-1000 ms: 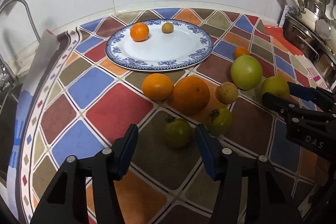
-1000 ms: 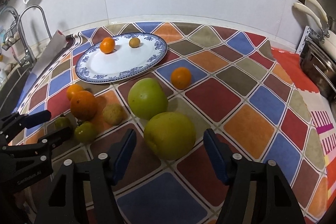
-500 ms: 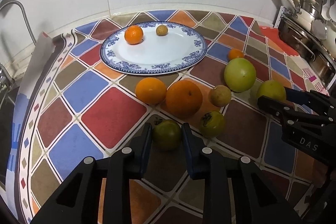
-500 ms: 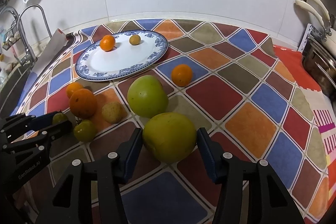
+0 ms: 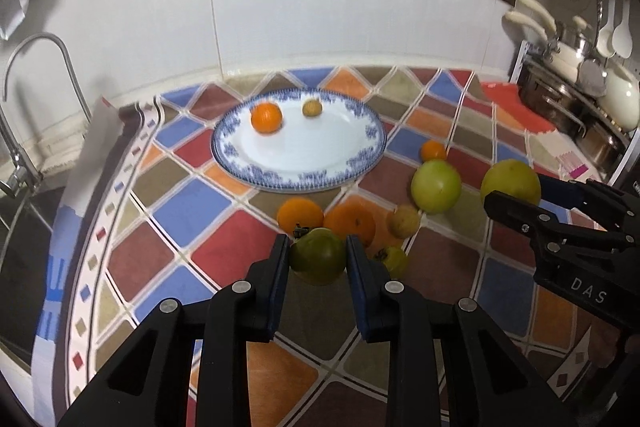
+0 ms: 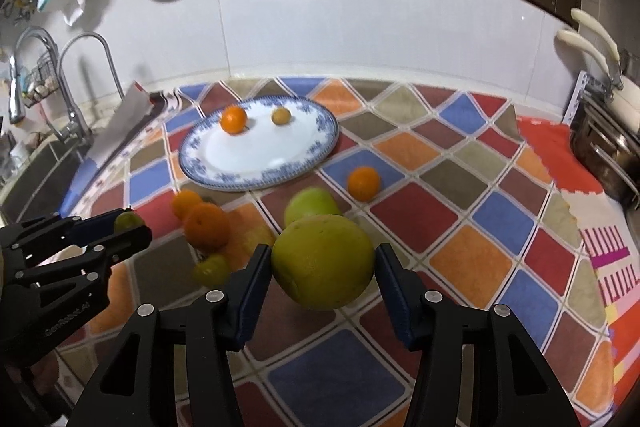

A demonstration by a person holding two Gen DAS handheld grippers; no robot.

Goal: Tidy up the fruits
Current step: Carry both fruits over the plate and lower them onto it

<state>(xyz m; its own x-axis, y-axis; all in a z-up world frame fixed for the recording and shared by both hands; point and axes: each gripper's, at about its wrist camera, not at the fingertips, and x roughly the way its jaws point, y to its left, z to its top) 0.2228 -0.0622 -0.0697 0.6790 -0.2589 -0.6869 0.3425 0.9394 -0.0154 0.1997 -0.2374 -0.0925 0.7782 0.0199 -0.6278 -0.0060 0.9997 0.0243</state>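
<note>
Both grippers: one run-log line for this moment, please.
left gripper: shut on green tomato | right gripper: shut on large yellow-green fruit | plate: two fruits

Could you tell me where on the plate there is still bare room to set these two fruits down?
The plate is bare across its middle and near side; only the small orange and the brownish fruit sit by the far rim. The cloth just in front is crowded with loose oranges.

Glossy glazed plate (image 5: 362,157) (smooth-skinned fruit)
</note>
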